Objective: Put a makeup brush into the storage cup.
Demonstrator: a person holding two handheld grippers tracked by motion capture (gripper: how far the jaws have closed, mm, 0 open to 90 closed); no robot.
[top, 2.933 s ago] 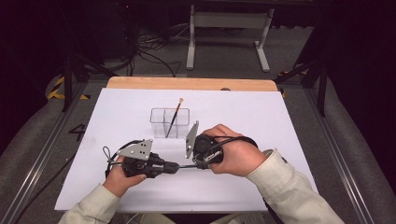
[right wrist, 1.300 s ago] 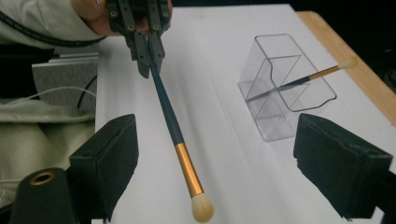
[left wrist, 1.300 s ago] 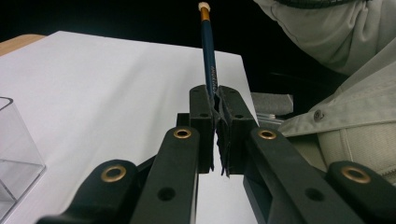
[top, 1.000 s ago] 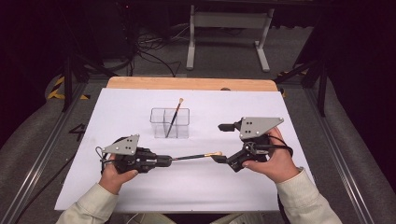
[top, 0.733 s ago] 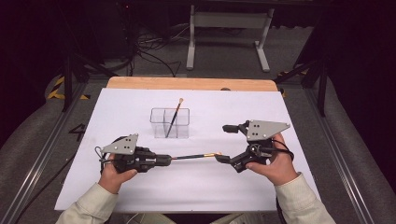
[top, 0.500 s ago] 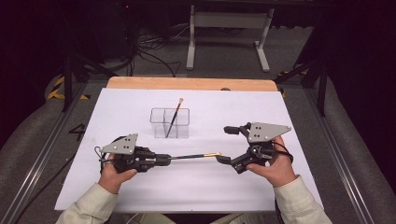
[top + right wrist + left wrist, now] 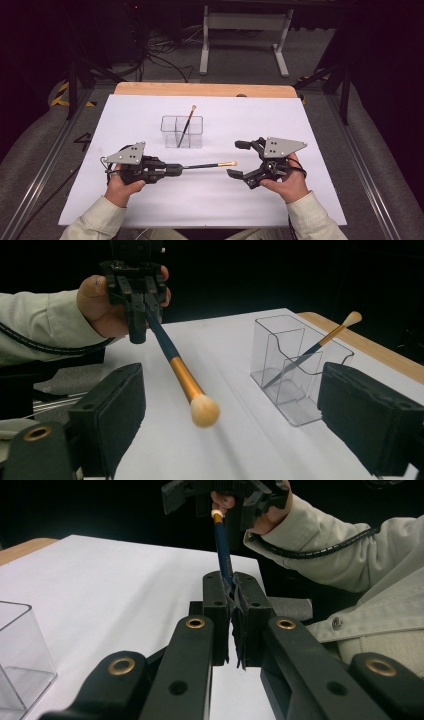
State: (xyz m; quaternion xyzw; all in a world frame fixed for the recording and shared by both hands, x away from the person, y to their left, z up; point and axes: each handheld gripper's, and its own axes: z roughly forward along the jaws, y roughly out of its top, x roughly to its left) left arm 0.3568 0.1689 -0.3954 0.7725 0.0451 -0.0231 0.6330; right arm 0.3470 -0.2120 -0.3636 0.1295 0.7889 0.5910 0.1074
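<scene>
My left gripper (image 7: 176,169) (image 7: 231,587) is shut on the dark handle of a makeup brush (image 7: 207,165) (image 7: 221,535) (image 7: 176,367), which sticks out level to the right, its gold ferrule and pale tuft toward the other hand. My right gripper (image 7: 240,159) (image 7: 225,415) stands wide open facing the tuft, a jaw on either side, touching nothing. A clear plastic organiser (image 7: 182,132) (image 7: 295,365) sits mid-table with a second brush (image 7: 188,124) (image 7: 320,346) leaning in it.
A white sheet (image 7: 125,120) covers the table, with a wooden edge (image 7: 205,90) at the far side. Dark floor, cables and a metal stand (image 7: 245,30) lie beyond. A corner of the organiser (image 7: 20,655) shows in the left gripper view.
The right gripper let go of the brush, swung out to the right, then turned back and drifted slightly left toward the tuft. The left gripper keeps the brush, almost still.
</scene>
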